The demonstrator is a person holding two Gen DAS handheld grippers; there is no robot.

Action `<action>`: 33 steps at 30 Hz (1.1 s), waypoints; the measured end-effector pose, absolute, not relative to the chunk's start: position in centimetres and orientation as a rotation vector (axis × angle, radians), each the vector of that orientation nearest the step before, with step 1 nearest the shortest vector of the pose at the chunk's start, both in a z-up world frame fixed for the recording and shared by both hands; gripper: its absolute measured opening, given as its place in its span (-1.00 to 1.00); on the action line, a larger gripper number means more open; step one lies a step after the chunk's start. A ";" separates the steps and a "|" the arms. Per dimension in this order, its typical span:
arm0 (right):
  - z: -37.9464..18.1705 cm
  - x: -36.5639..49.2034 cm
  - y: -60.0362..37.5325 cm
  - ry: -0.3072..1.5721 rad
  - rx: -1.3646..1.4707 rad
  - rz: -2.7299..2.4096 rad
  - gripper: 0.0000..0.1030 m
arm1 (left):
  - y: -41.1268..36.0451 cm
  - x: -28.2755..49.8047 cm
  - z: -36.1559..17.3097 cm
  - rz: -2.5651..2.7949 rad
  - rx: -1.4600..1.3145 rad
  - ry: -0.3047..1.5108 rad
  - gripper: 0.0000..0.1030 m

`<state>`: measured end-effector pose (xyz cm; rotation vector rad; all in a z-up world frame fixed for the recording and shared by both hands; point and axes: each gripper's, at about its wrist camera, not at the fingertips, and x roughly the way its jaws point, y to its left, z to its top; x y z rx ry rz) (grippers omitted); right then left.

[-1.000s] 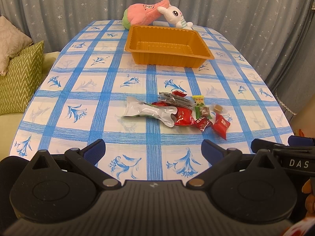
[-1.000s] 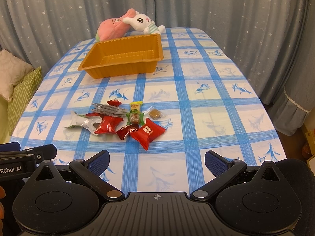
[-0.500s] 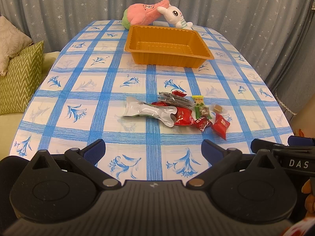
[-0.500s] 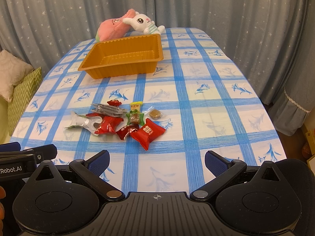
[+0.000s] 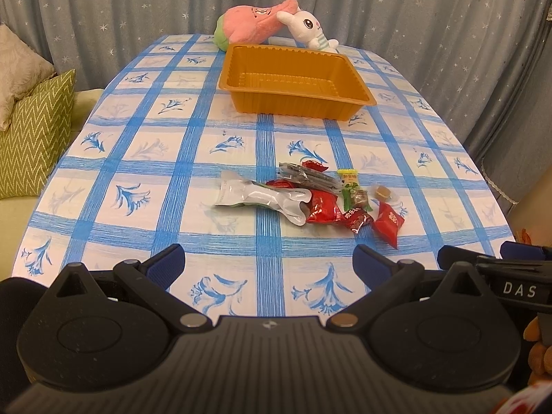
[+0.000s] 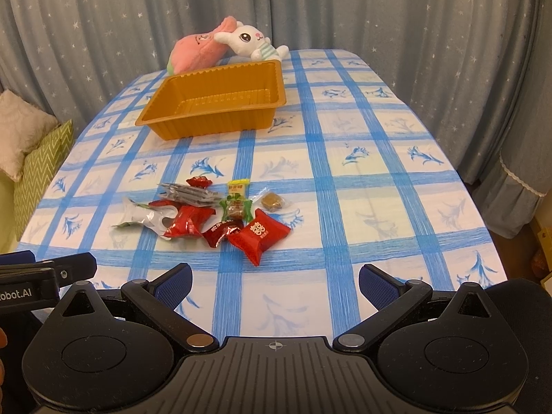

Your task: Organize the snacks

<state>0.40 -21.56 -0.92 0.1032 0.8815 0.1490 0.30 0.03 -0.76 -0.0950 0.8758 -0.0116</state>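
Observation:
A heap of wrapped snacks lies mid-table: a silvery white pouch (image 5: 262, 198) (image 6: 145, 215), several red packets such as the red pillow packet (image 6: 258, 236) (image 5: 389, 222), a green-and-yellow candy (image 6: 236, 195) (image 5: 350, 186) and a brown sweet (image 6: 270, 200) (image 5: 382, 192). Beyond them stands an empty orange tray (image 5: 296, 101) (image 6: 214, 126). My left gripper (image 5: 269, 264) hovers open over the near table edge, short of the heap. Likewise my right gripper (image 6: 275, 277) is open with nothing between its fingers, just in front of the red pillow packet.
A pink plush (image 5: 252, 27) and a white rabbit plush (image 6: 248, 43) lie behind the tray at the far end of the blue-checked tablecloth (image 6: 362, 179). Green and beige cushions (image 5: 31, 138) sit on a sofa at the left. Star-patterned curtains surround the table.

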 end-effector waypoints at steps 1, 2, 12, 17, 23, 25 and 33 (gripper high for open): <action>-1.1 0.5 -21.6 0.880 0.105 0.149 0.98 | 0.1 0.5 -0.9 -0.012 -0.096 0.876 0.99; -1.3 0.6 -21.6 0.876 0.108 0.152 0.98 | 0.1 0.7 -1.1 -0.013 -0.099 0.878 0.98; -3.7 3.2 -21.8 0.874 0.180 0.177 0.66 | 0.7 4.3 -2.7 -0.024 -0.124 0.912 0.81; -4.9 5.2 -21.7 0.887 0.211 0.175 0.53 | 0.6 6.7 -3.9 -0.040 -0.113 0.924 0.73; -6.4 7.4 -21.2 0.921 0.249 0.172 0.38 | 1.8 9.3 -5.4 -0.041 -0.110 0.954 0.64; -6.8 8.0 -21.2 0.929 0.267 0.166 0.37 | 2.2 9.9 -5.6 -0.051 -0.098 0.958 0.64; -8.3 9.8 -21.0 0.957 0.316 0.121 0.17 | 2.7 11.8 -5.6 -0.125 0.012 0.968 0.64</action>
